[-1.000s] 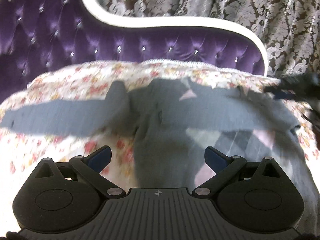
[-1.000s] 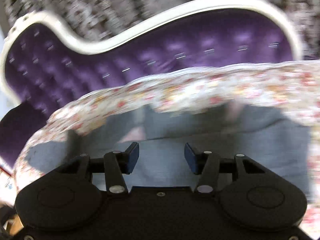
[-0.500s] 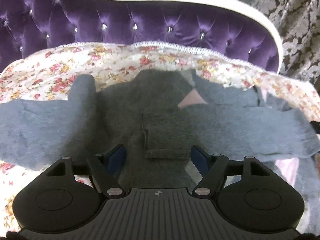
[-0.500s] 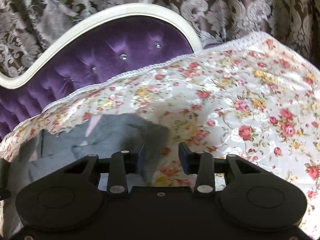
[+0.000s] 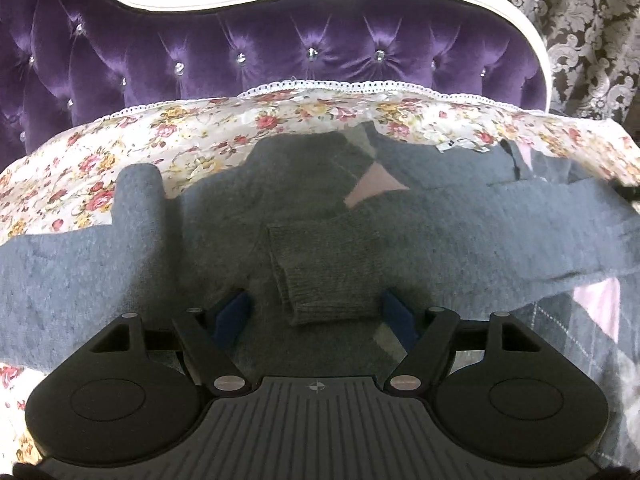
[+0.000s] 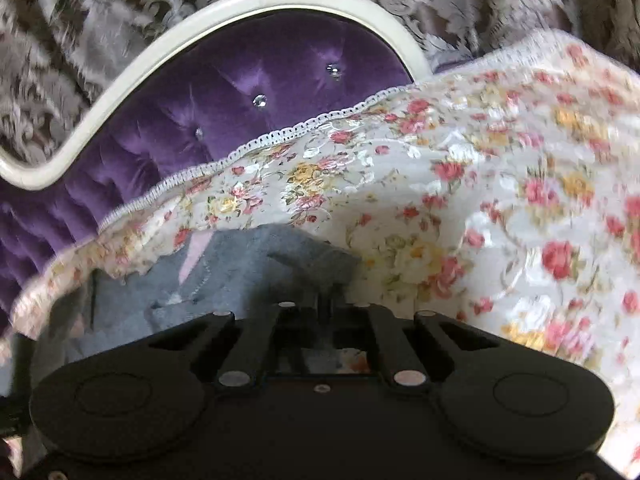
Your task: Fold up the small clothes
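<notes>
Two grippers work nearest: left gripper (image 5: pixel 316 316), jaws spread, hovers over the folded cuff (image 5: pixel 324 272); right gripper (image 6: pixel 326 300), jaws pinching the grey sweater (image 5: pixel 280 200) edge at 12 o'clock, likely for folding. Beyond, floral bedspread (image 5: pixel 200 136), purple headboard (image 5: pixel 280 52).

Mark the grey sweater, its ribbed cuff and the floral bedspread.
grey sweater (image 5: pixel 460 236): left wrist view, sleeve.
ribbed cuff (image 5: pixel 324 268): left wrist view, middle.
floral bedspread (image 6: pixel 500 200): right wrist view, bare part.

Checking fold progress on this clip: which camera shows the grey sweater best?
The left wrist view: the grey sweater lies spread across the floral cover, both sleeves visible. The right wrist view shows only one edge beside the shut right gripper.
</notes>
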